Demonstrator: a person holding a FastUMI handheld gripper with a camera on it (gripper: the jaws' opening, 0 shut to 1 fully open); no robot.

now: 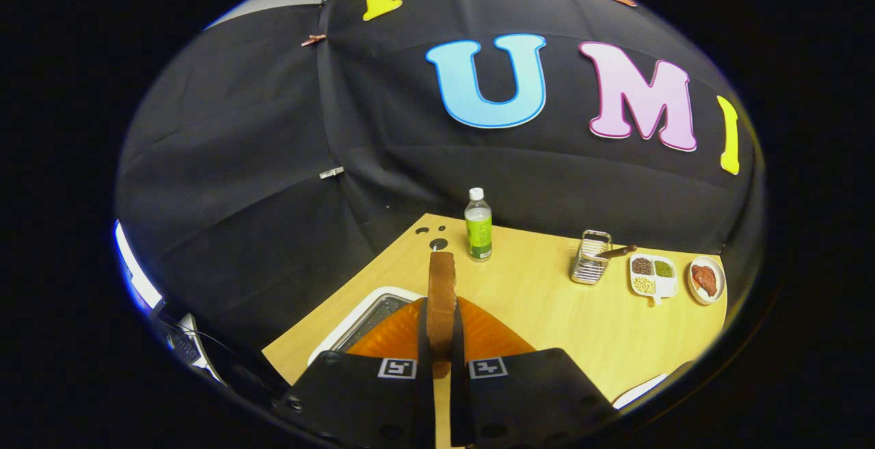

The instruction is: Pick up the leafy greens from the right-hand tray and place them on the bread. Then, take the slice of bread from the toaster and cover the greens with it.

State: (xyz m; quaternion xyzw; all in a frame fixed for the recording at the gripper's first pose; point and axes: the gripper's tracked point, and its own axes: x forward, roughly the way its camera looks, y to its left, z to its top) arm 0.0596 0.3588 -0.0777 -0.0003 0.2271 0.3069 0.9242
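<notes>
Gripper jaws pinching the bread slice edge-on, upright above the worktop. Bread looks light, soft, crumbly; grip low on the edge, gentle squeeze.

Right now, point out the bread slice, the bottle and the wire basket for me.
bread slice [441, 298]: gripper view, middle of its crust edge, upright between the fingers.
bottle [478, 234]: gripper view, on its green label.
wire basket [590, 259]: gripper view, on its near mesh wall.
</notes>
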